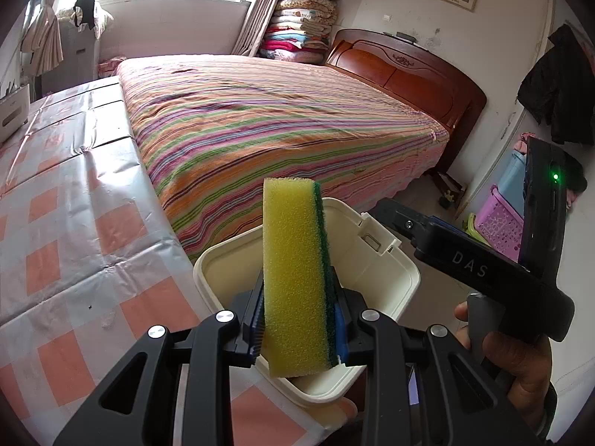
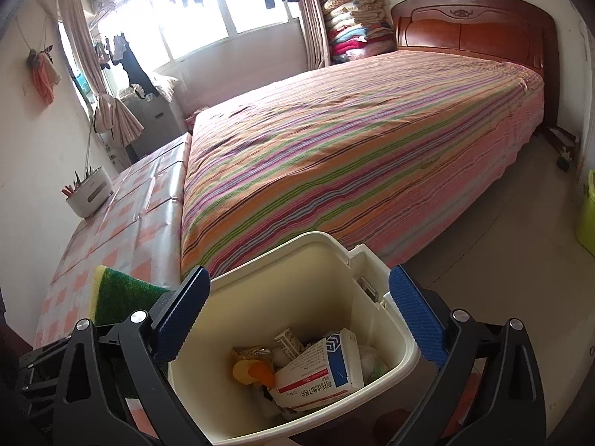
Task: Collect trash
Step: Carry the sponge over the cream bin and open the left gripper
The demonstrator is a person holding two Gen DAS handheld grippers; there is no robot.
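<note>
Sponge [image 1: 295, 278] pinched in the left tongs [image 1: 301, 329] could bounce off the bin [image 2: 372, 260] rim if dropped early, right tongs [image 2: 297, 316] wide and empty.

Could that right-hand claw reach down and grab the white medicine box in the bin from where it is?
Probably yes. The right gripper hangs open right above the bin, which has no lid over it, and the medicine box lies on top of the other trash.
</note>
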